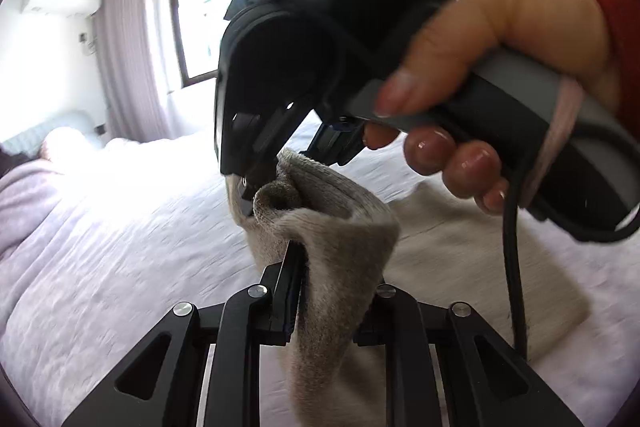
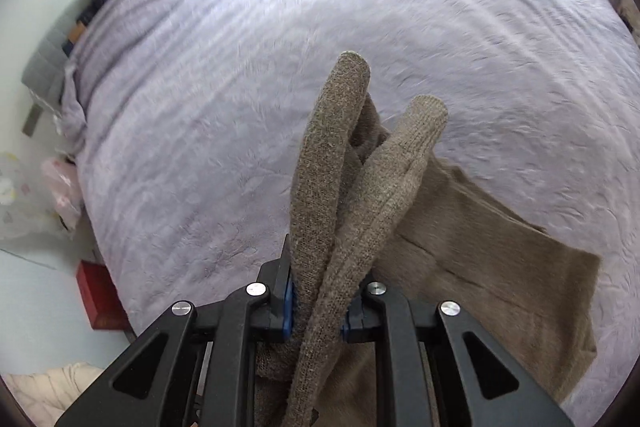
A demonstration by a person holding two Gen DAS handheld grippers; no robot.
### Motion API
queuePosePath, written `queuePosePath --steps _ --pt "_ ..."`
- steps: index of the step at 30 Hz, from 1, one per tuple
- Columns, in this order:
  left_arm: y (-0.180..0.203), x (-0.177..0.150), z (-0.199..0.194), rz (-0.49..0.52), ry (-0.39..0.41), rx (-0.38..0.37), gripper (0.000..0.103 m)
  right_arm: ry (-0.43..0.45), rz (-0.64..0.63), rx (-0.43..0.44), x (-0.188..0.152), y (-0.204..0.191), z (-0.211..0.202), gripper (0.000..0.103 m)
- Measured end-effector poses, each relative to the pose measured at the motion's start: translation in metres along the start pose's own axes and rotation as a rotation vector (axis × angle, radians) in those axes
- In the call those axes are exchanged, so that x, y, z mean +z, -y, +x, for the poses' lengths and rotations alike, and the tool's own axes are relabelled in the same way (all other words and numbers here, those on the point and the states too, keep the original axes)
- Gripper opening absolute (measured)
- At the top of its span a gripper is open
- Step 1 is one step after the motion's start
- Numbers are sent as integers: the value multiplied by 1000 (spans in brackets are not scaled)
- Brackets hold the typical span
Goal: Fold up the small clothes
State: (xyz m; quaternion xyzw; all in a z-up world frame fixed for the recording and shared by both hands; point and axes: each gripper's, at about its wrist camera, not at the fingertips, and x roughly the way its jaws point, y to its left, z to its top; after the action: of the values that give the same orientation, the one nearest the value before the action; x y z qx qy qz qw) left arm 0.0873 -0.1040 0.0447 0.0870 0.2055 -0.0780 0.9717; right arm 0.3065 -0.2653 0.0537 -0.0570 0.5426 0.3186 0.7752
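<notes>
Clamped in the left gripper (image 1: 320,291) is a beige knitted sock (image 1: 332,247). Its cuff, at twelve o'clock, is pinched by the right gripper (image 1: 250,187). Lilac bedding (image 1: 100,247) is seen beneath.

The left gripper (image 1: 320,291) pinches a beige knit sock (image 1: 332,227) held up over the bed (image 1: 100,227). The right gripper (image 1: 248,187), gripped by a hand (image 1: 500,67) in a red sleeve (image 1: 616,11), bites the sock's rim from above. More beige cloth (image 1: 480,267) lies flat on the lilac cover.
</notes>
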Motion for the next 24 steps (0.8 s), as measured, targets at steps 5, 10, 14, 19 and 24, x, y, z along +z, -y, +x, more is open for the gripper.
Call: queuePosePath --steps 5,10,14,19,24 --pt "68 17 -11 92 20 -111 21 150 136 17 -55 69 -74 18" --pt "131 -3 6 182 -78 -198 21 204 307 58 -126 149 -82 18" --pt "156 -28 29 219 -201 -207 21 220 463 107 -174 202 -50 19" --pt "160 -34 30 232 -227 -216 23 285 529 173 -196 219 -34 21" --pt "130 -35 2 183 -181 -247 84 290 543 141 -205 224 -51 29"
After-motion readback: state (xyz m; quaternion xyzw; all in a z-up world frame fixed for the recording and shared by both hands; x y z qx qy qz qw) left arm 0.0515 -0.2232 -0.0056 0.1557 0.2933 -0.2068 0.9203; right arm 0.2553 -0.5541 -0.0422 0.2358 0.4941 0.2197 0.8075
